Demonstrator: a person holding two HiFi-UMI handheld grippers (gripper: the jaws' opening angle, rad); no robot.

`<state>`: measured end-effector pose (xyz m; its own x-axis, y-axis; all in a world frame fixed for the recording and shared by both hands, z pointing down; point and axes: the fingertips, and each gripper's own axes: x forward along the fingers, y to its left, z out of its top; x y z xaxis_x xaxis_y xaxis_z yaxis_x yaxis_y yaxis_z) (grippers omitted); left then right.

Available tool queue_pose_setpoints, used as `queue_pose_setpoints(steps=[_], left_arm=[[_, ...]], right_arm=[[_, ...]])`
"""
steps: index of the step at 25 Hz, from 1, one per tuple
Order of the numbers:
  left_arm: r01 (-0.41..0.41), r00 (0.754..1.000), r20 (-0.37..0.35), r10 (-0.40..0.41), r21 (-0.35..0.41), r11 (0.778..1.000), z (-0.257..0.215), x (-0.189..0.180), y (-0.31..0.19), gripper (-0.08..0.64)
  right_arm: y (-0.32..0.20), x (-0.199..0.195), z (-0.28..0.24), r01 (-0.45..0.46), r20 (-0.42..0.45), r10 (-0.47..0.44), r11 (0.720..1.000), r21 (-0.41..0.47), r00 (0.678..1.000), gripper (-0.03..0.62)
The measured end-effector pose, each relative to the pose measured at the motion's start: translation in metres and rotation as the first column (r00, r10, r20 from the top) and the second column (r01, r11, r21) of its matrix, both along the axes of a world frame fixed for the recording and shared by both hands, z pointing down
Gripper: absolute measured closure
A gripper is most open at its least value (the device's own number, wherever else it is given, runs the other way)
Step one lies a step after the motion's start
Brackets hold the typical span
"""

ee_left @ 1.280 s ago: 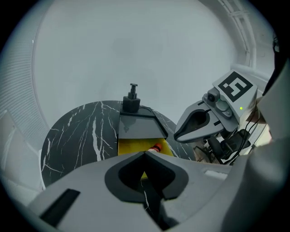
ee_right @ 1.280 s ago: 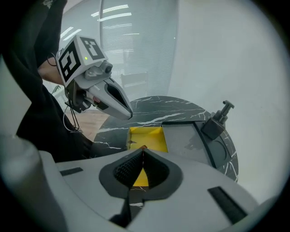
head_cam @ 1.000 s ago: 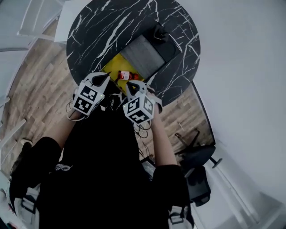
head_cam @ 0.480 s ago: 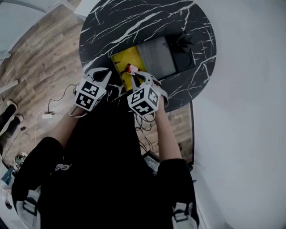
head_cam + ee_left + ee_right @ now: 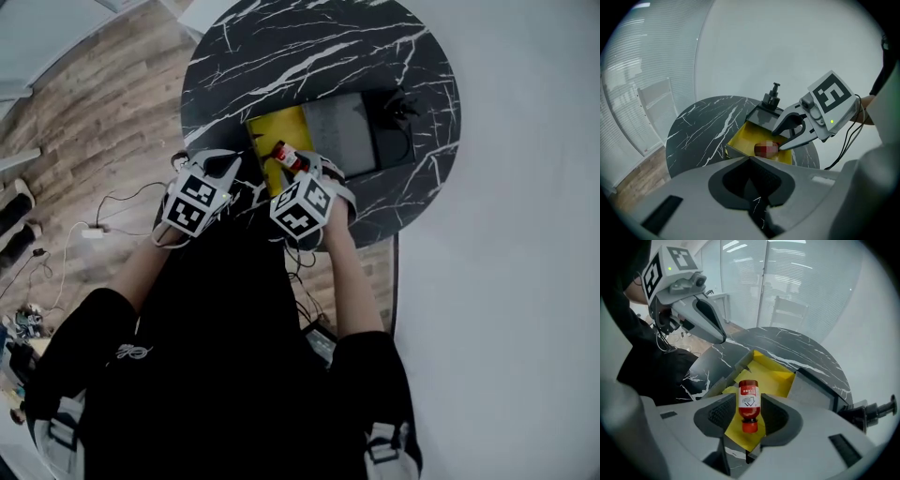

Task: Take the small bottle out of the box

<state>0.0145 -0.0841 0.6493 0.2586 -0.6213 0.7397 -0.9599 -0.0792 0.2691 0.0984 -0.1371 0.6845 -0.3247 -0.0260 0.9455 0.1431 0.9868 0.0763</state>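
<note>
A small red bottle (image 5: 749, 404) with a white label lies in the open yellow-lined box (image 5: 773, 373) on the black marble table (image 5: 281, 56). My right gripper (image 5: 750, 411) points steeply down into the box. Its jaws have just been opening, and the bottle now lies between them, with no clear press of the pads on it. In the head view the bottle (image 5: 289, 157) shows just ahead of the right gripper (image 5: 298, 167). My left gripper (image 5: 225, 164) hovers at the box's near left edge with its fingers together and nothing in them.
The box's grey lid (image 5: 342, 131) lies flat beyond the yellow part, with a black clamp-like object (image 5: 403, 108) at its far end. The round table's near edge runs just under both grippers. Wooden floor (image 5: 84, 122) with cables lies to the left.
The right gripper has come down over the bottle, and its jaws, together before, now stand apart around it. The left gripper has shifted a little towards the box edge.
</note>
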Motion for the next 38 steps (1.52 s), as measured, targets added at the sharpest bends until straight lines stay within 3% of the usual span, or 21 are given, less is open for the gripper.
queue_pose_setpoints(steps=[21,38], left_arm=[[0.010,1.000,0.009,-0.009,-0.029,1.000,0.009,-0.022,0.010,0.561],[0.038,0.999,0.005,-0.038,-0.064,0.997,0.012,-0.037,0.021,0.561]], right_arm=[[-0.004,-0.011,0.045,0.089,-0.201,-0.080,0.995,0.036,0.976,0.379],[0.000,-0.015,0.071,-0.011,-0.312,0.007,1.000,-0.010,0.950,0.376]])
